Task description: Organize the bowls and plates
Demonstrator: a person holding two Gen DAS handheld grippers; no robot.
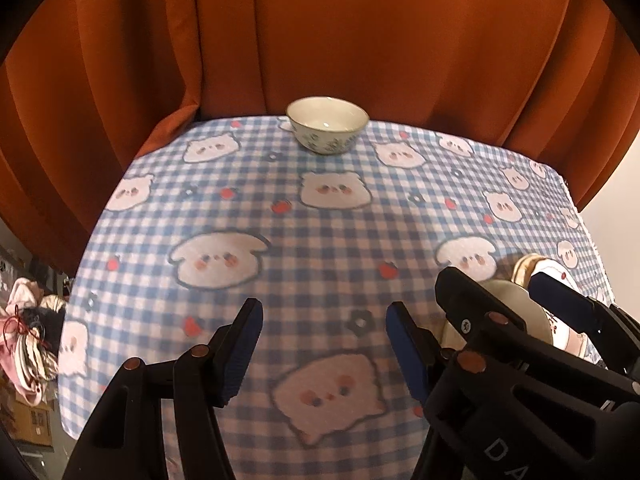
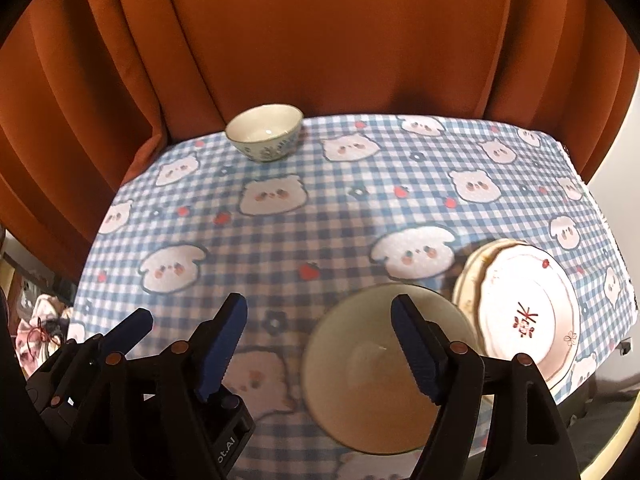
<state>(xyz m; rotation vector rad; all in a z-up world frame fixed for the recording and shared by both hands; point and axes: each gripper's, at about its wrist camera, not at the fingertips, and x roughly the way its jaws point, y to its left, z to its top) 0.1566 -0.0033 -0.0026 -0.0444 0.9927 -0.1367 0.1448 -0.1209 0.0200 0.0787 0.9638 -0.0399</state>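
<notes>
A small white bowl with blue flowers (image 1: 327, 126) stands at the table's far edge; it also shows in the right wrist view (image 2: 264, 131). A larger cream bowl (image 2: 372, 368) sits near the front, under my right gripper (image 2: 318, 354), which is open with its right finger over the bowl's inside. Beside it to the right lies a stack of white plates (image 2: 528, 312) with a red mark. My left gripper (image 1: 324, 354) is open and empty above the cloth, to the left of my right gripper (image 1: 492, 300).
The table wears a blue checked cloth with cartoon faces (image 1: 248, 216). An orange curtain (image 1: 320, 40) hangs right behind the far edge. Clutter of cloth and boxes (image 1: 28, 340) lies on the floor to the left.
</notes>
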